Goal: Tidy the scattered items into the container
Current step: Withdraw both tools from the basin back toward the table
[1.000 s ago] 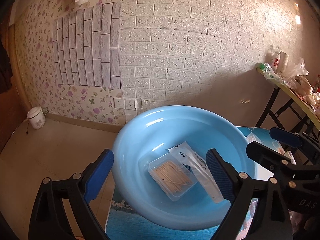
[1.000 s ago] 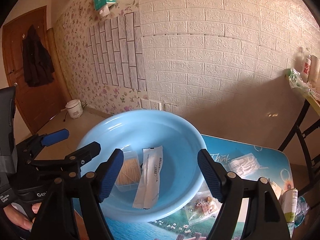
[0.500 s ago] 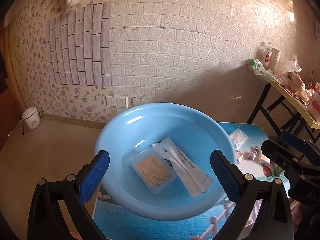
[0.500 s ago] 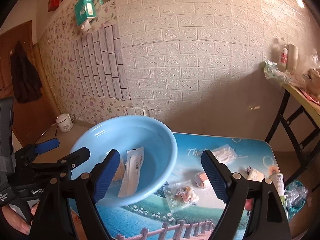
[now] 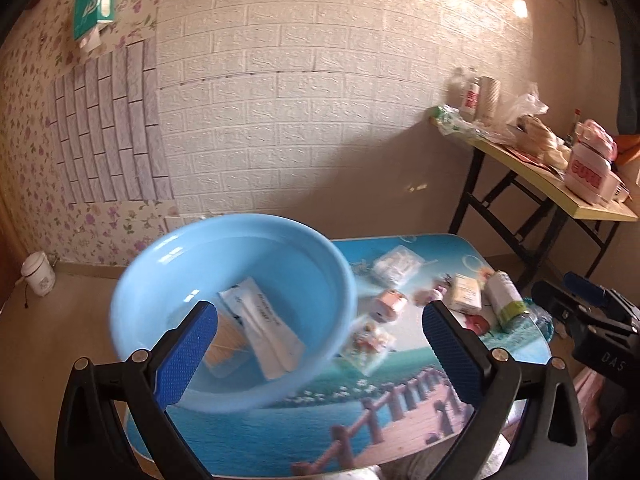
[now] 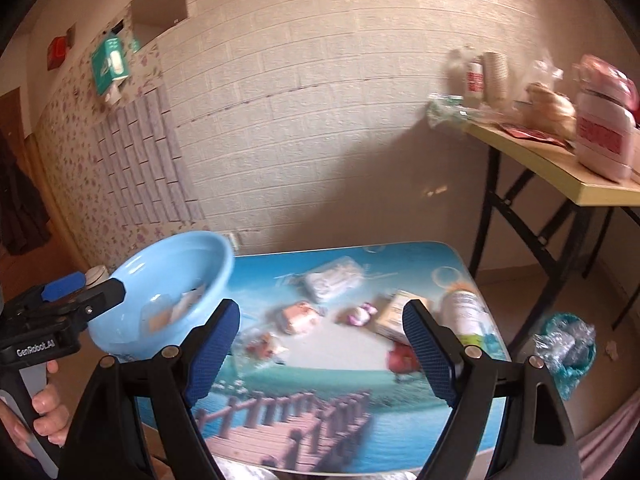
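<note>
A light-blue basin (image 5: 160,264) (image 6: 176,256) stands on the left part of the picture-top table (image 5: 280,432). It holds a white sachet (image 5: 268,332) and a clear toothpick box (image 5: 230,344). Scattered to its right lie a clear snack bag (image 6: 262,346), a pink round item (image 6: 300,316), a clear pack (image 6: 334,280), a pale box (image 6: 396,314), a lying white bottle (image 6: 466,312) and a red item (image 6: 404,360). My left gripper (image 5: 320,340) hangs open over the basin's right rim. My right gripper (image 6: 320,332) is open above the loose items. Neither holds anything.
A yellow-topped folding table (image 5: 560,184) with bottles and bags stands at the right wall. A bin with a blue bag (image 6: 568,344) sits beside the low table. A white pot (image 5: 38,276) is on the floor. A hand (image 6: 48,404) grips the left tool's handle.
Both views have swung to the right, so the basin slid left and the scattered items came into sight. Both pairs of jaws stand a little wider than before.
</note>
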`<state>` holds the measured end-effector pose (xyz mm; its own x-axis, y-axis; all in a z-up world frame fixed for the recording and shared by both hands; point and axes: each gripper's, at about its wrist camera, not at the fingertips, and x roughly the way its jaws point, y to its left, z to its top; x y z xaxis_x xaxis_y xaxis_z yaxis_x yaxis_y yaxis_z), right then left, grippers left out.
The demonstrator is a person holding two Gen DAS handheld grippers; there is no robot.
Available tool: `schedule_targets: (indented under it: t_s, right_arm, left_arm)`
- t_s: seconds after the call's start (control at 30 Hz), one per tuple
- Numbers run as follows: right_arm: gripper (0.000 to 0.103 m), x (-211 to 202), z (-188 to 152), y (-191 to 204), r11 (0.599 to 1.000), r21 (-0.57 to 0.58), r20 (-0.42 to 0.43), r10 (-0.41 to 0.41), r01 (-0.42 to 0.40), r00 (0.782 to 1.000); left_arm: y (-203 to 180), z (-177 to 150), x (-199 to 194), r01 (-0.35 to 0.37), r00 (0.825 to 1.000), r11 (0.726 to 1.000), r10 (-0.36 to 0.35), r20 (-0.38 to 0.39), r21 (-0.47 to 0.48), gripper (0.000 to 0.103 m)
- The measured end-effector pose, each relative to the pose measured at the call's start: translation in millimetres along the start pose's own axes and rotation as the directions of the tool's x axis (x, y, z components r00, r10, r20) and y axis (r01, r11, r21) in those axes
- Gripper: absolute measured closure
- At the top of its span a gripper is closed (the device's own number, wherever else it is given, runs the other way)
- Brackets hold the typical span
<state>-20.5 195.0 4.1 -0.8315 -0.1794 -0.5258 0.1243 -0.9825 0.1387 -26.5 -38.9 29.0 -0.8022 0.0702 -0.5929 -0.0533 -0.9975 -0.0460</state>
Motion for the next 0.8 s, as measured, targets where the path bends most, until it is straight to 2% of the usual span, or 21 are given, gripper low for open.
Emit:
schedule_targets:
  t_s: [0.13, 0.2, 0.4, 0.53, 0.8]
  right_arm:
    - [0.018, -18, -6, -23, 0.996, -0.005, 0.059, -0.086, 0.086, 0.995]
    - [0.018, -27, -10, -30, 0.995, -0.016, 0.100, -0.093, 0.095, 0.991]
    - [0.018, -46, -13, -41, 0.993, -0.042, 0.126, -0.108, 0.114, 0.986]
    - [0.018, -48, -15, -51, 0.995, -0.006, 0.104, -0.103, 0.104, 0.989]
    - [0.018, -43, -18, -71, 0.992, 0.031, 0.094, -0.123, 0.121, 0.988]
  left_arm:
    - [-27, -13, -1, 0.027, 1.000, 1.000, -0.027, -0.017, 0.014, 0.000]
    - [-37, -21, -4, 0.039, 0.999, 0.999, -0.039, -0.010, 0.015, 0.000]
    - [-63, -33, -11, 0.060, 0.998, 0.998, -0.061, 0.029, 0.011, 0.000]
    - [-77, -35, -11, 0.051, 0.998, 0.998, -0.052, 0.024, 0.040, 0.000]
    - [-87, -46, 14, 0.066, 0.997, 0.998, -0.066, -0.035, -0.005, 0.000]
